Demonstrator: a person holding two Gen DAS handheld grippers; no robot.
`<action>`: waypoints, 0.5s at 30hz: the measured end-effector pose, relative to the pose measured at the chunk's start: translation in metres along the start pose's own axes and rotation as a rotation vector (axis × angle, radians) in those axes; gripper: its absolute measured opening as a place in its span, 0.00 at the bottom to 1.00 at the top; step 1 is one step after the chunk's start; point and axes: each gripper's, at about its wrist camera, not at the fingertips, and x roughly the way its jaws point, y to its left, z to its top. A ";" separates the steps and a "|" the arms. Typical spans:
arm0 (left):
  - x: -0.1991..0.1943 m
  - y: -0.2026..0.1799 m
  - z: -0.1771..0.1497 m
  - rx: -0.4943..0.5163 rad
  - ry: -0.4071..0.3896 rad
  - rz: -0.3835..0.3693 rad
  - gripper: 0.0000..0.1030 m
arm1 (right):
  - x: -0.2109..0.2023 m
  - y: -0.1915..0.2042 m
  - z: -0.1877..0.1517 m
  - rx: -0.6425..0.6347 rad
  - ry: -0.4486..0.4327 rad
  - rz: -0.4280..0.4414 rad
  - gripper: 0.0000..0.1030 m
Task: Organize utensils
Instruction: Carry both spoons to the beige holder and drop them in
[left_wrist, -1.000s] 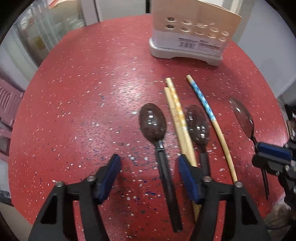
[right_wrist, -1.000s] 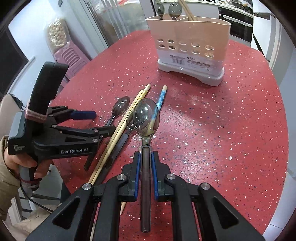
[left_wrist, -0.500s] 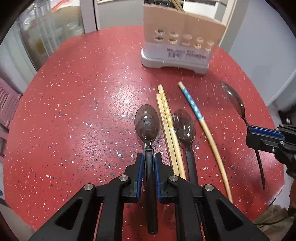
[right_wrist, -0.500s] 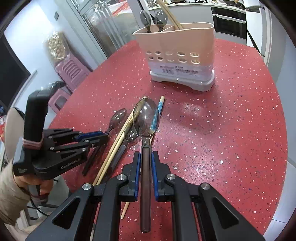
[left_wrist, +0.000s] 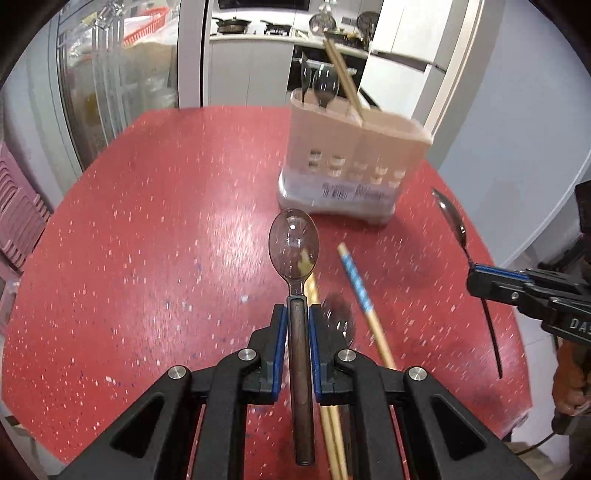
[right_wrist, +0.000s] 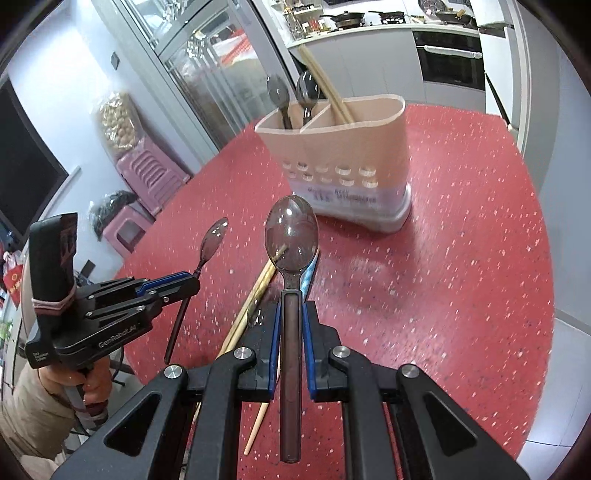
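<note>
Spoons (left_wrist: 293, 254) newly lifted off red table (left_wrist: 147, 240)

Pink plastic stools (right_wrist: 147, 171) stand beside a glass-fronted cabinet (right_wrist: 207, 77), with a kitchen counter (right_wrist: 369, 26) behind.

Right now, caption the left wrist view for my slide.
Left gripper shut on a spoon, raised toward the utensil holder.

The room is bright. Light from above makes a shiny white patch on the red table (left_wrist: 229, 229) near the holder (left_wrist: 354, 162). The holder and table specks look smeared. Picture corners are black, and edges bend.
</note>
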 end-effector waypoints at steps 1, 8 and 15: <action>-0.002 -0.002 0.005 -0.003 -0.015 -0.007 0.37 | -0.002 -0.001 0.004 -0.001 -0.010 -0.002 0.12; -0.020 -0.007 0.049 -0.011 -0.127 -0.041 0.36 | -0.019 -0.001 0.043 -0.023 -0.080 -0.030 0.12; -0.027 -0.013 0.100 -0.007 -0.218 -0.051 0.36 | -0.025 -0.006 0.089 -0.038 -0.150 -0.056 0.12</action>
